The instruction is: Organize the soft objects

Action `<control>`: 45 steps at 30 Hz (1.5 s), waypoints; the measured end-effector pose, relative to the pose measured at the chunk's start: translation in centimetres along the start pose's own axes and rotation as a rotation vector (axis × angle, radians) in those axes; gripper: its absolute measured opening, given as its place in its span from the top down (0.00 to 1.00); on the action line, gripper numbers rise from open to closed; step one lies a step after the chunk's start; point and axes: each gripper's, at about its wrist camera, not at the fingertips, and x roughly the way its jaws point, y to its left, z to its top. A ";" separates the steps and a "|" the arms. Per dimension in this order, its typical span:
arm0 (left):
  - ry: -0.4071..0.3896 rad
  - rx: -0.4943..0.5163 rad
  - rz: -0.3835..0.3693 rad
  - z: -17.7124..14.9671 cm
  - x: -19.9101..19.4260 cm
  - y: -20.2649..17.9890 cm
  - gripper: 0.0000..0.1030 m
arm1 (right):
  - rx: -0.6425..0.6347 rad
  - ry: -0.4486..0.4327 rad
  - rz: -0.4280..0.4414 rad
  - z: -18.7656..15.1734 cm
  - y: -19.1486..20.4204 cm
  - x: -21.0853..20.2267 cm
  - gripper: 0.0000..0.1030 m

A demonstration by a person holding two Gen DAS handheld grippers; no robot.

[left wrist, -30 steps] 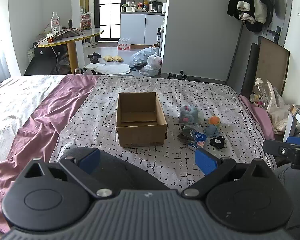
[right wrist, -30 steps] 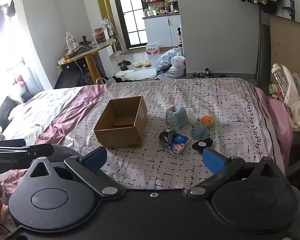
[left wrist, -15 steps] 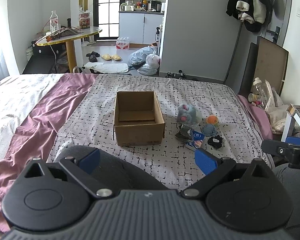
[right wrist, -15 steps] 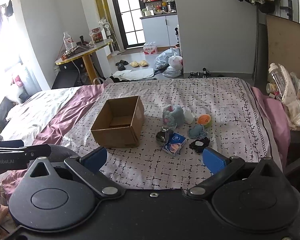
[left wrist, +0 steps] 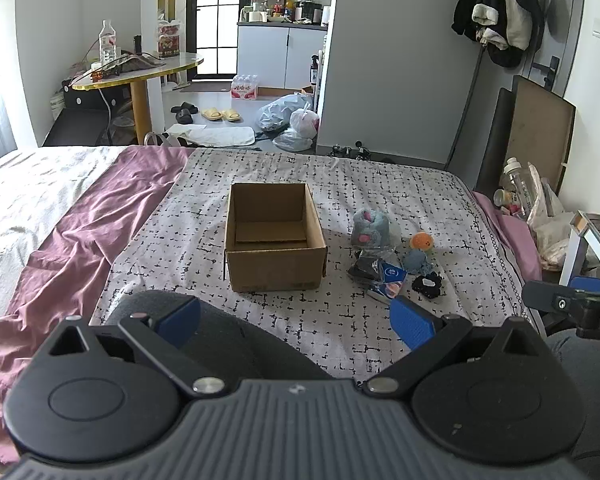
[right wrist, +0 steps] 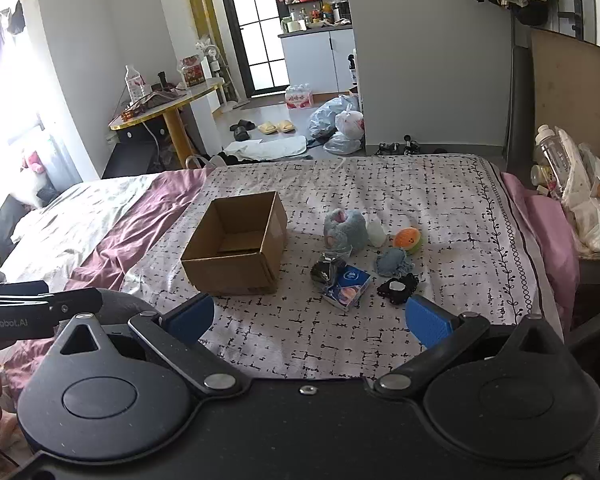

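Bedding fills the left of both views: a pale sheet (right wrist: 72,220), then a rumpled mauve cover (left wrist: 80,240), then the black-flecked white bedspread (left wrist: 340,332) that carries everything for the task. On that bedspread, left of the other things, stands an open cardboard box (left wrist: 274,236), upright, with only a loose flap of card visible on its floor. Right of the box, and apart from it, lies a small cluster of soft things. A grey-blue plush with pink patches (right wrist: 345,230) sits farthest back; just beside it to the right is an orange and green plush ball (right wrist: 408,239). In front of those lie a dark crinkled packet (right wrist: 327,270), touching a blue tissue pack (right wrist: 348,285), then a pale blue knitted piece (right wrist: 394,261) and a black scrunchie (right wrist: 398,288) nearest the right edge of the group.

The left tongs (left wrist: 296,318) hang low over the near edge of the bed, blue pads spread wide with nothing between them. The right tongs (right wrist: 308,322) are likewise gaping and empty, aimed toward the cluster. Each tool shows at the edge of the other's view.
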 end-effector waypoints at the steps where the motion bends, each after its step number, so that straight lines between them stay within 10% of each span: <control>1: 0.001 -0.002 -0.001 0.1 0.0 0.1 0.03 | 0.000 0.000 0.001 0.1 0.0 0.0 0.00; 45: 0.053 0.002 -0.029 1.4 5.0 -2.1 0.03 | 0.034 0.056 -0.027 0.0 -2.8 3.5 0.00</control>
